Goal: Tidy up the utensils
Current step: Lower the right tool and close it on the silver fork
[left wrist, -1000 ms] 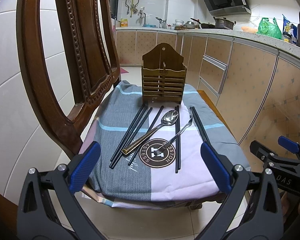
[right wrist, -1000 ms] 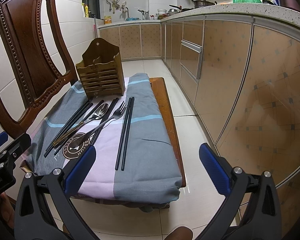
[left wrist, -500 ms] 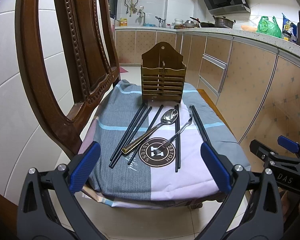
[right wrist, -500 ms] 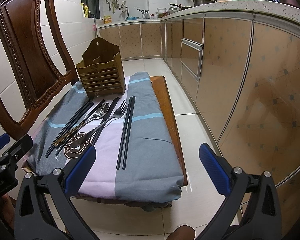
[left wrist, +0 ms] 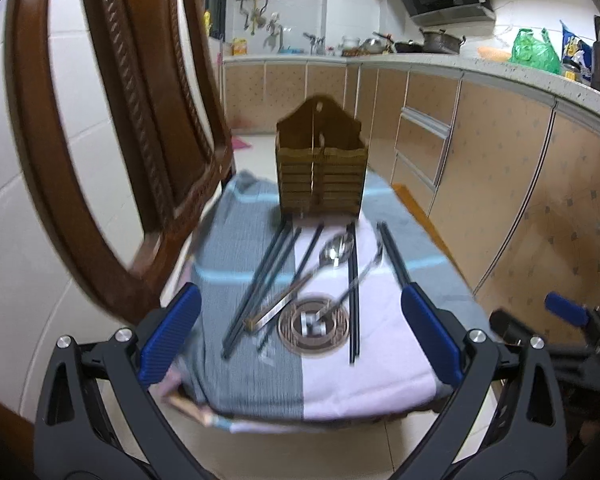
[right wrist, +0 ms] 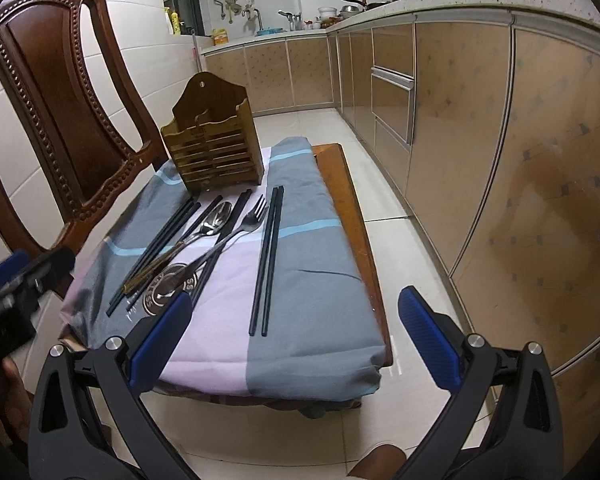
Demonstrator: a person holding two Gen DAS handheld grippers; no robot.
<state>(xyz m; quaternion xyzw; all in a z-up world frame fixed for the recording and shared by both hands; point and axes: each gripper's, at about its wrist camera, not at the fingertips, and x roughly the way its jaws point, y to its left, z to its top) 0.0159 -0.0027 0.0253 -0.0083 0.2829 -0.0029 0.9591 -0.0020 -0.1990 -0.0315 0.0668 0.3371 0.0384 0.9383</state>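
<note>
My right gripper (right wrist: 294, 342) hangs spread and empty at the near edge of the cloth-covered stool; the pair of black chopsticks (right wrist: 267, 258) lies just ahead, long axis running near-to-far toward the slatted wooden utensil holder (right wrist: 214, 148); my left gripper (left wrist: 300, 334), likewise spread, sits farther left.

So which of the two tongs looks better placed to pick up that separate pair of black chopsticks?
Probably the right tongs: open and empty, with the separate chopstick pair lying almost straight ahead. The left tongs, also open, face the spoon and fork cluster instead.
</note>
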